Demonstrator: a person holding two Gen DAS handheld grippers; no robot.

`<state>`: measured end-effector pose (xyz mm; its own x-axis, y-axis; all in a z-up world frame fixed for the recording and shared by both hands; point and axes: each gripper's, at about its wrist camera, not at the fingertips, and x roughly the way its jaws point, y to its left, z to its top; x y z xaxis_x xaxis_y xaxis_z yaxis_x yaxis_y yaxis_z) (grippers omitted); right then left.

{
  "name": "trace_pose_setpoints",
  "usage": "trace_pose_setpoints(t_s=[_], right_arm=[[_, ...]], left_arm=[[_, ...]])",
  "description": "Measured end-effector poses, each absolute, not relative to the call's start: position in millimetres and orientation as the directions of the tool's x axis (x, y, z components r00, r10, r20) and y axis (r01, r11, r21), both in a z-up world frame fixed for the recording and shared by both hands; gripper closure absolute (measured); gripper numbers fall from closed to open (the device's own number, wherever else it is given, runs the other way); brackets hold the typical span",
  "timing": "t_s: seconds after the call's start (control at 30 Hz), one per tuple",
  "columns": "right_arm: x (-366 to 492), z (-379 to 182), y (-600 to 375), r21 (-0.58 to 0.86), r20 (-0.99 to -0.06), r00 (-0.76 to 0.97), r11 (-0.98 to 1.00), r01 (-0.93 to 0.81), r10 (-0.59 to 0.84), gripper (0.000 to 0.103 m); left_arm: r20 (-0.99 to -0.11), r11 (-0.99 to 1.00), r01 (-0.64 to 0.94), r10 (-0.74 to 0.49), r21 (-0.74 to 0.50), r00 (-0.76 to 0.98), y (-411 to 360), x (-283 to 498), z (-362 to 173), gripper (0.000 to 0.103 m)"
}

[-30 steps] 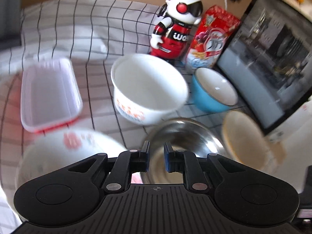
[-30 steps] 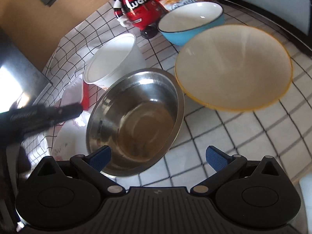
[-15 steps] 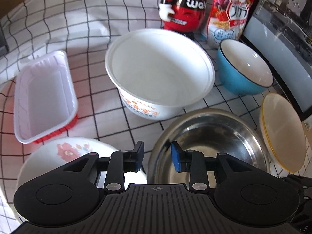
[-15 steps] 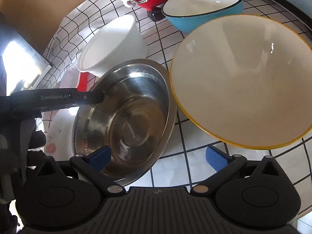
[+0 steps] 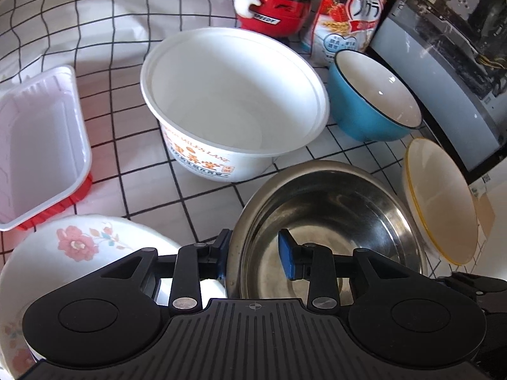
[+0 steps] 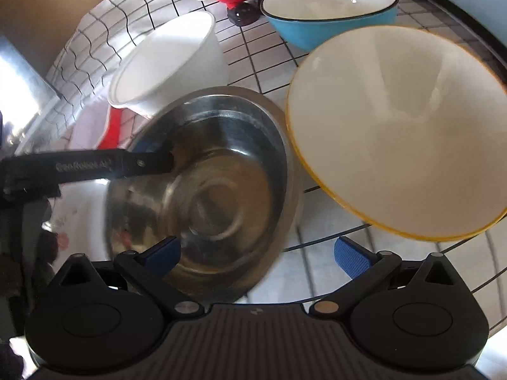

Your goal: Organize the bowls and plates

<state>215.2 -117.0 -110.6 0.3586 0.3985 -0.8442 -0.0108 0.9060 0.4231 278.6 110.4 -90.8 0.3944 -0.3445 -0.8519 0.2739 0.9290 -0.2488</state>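
Straight ahead of the left gripper the steel bowl fills the near ground, its rim between the spread jaws. Beyond it the white tub blocks the way, with the blue bowl to the far right and the yellow-rimmed bowl just right (nearly touching the steel one). Left of the gripper lies the floral plate; bare table opens between plate, tub and plastic tray.
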Motion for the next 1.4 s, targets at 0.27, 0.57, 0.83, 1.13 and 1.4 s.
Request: trace_pose_setpoints(t_s=[0.27, 0.57, 0.83, 1.13, 1.4], right_arm=[[220, -99, -96, 0.339, -0.848, 0.425, 0.94, -0.025, 0.317, 0.03], [211, -59, -82, 0.369, -0.786, 0.455, 0.908, -0.197, 0.418, 0.033], [231, -61, -6, 0.314, -0.792, 0.378, 0.85, -0.422, 0.48, 0.033], [224, -67, 54, 0.225, -0.807, 0.331, 0.773, -0.594, 0.49, 0.032], [226, -62, 40, 0.237, -0.765, 0.378, 0.773, -0.589, 0.522, 0.025]], left_arm=[[-0.862, 0.944, 0.237, -0.31, -0.229, 0.402, 115, 272, -87, 0.082], [-0.797, 0.957, 0.121, -0.286, -0.263, 0.531, 162, 216, -28, 0.082], [-0.818, 0.968, -0.108, -0.128, -0.226, 0.56, 221, 188, -40, 0.082], [-0.86, 0.936, -0.298, -0.009, -0.186, 0.509, 256, 166, -68, 0.082], [-0.812, 0.919, -0.322, 0.001, -0.23, 0.584, 275, 156, -50, 0.083]])
